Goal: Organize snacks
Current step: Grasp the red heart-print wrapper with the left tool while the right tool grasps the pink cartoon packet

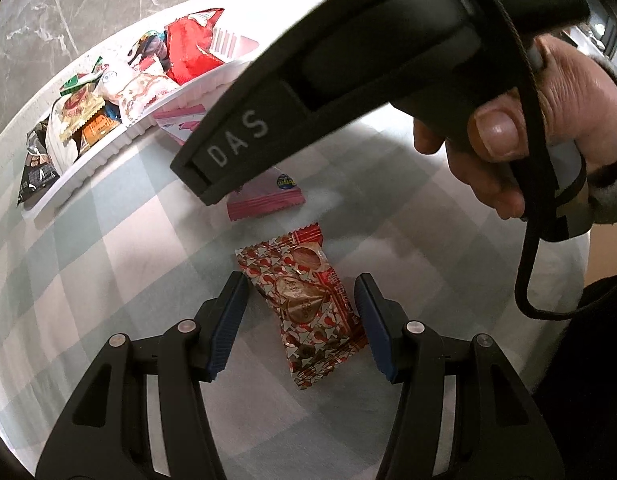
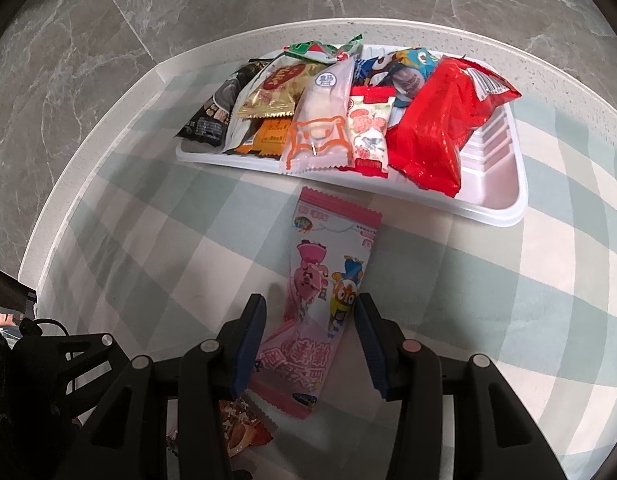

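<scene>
A red and silver patterned snack packet (image 1: 308, 320) lies flat on the checked cloth between the fingers of my left gripper (image 1: 300, 304), which stands open around it. A pink cartoon packet (image 2: 328, 248) lies lengthwise on the cloth between the fingers of my right gripper (image 2: 310, 312); the jaws are open and the right finger (image 2: 368, 336) sits against the packet's edge. Beyond it a white tray (image 2: 488, 204) holds several snack packets, among them a large red bag (image 2: 436, 128). The left wrist view shows the same tray (image 1: 108, 152) at upper left and one end of the pink packet (image 1: 264, 200).
The right gripper's black housing (image 1: 348, 80) and the hand holding it (image 1: 528, 120) fill the upper right of the left wrist view. The round white table rim (image 2: 108, 120) borders grey marble floor (image 2: 108, 20). Bare tray floor (image 2: 492, 148) shows at the tray's right end.
</scene>
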`<state>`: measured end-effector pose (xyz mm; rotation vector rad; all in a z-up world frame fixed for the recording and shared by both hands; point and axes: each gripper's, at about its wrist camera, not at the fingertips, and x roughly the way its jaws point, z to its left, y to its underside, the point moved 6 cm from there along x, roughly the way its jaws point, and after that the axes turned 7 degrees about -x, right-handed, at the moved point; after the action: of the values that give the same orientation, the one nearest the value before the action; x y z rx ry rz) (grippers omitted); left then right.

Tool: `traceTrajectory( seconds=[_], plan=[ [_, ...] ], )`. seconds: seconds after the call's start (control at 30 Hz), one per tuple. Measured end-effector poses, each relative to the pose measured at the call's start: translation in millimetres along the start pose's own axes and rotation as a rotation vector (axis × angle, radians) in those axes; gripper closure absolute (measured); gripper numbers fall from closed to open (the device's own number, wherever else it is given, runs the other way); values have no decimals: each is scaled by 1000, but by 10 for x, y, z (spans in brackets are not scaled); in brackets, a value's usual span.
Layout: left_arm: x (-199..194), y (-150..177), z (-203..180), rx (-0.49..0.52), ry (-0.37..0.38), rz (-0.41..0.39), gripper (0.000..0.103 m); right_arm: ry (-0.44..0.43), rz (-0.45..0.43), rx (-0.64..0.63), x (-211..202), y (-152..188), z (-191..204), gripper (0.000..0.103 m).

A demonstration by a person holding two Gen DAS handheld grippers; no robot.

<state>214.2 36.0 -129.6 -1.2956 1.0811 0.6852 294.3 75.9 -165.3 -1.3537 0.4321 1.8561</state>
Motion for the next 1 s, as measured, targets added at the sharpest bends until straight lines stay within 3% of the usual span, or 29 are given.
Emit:
traceTrajectory(
  seconds=[0.17, 0.33, 0.77, 1.0],
  plan=[
    [-31, 26, -37, 5, -11, -10, 55, 7, 3, -17, 16, -13, 9, 54],
    [-113, 48, -89, 9, -17, -24, 71, 19, 3, -37, 19, -11, 10, 67],
    [-277, 149, 3, -63, 57, -28, 73, -18, -29, -19, -165, 74, -47, 86],
    [-320, 152, 153, -90, 71, -29, 73, -35, -41, -9, -263, 141, -59, 91]
  ],
)
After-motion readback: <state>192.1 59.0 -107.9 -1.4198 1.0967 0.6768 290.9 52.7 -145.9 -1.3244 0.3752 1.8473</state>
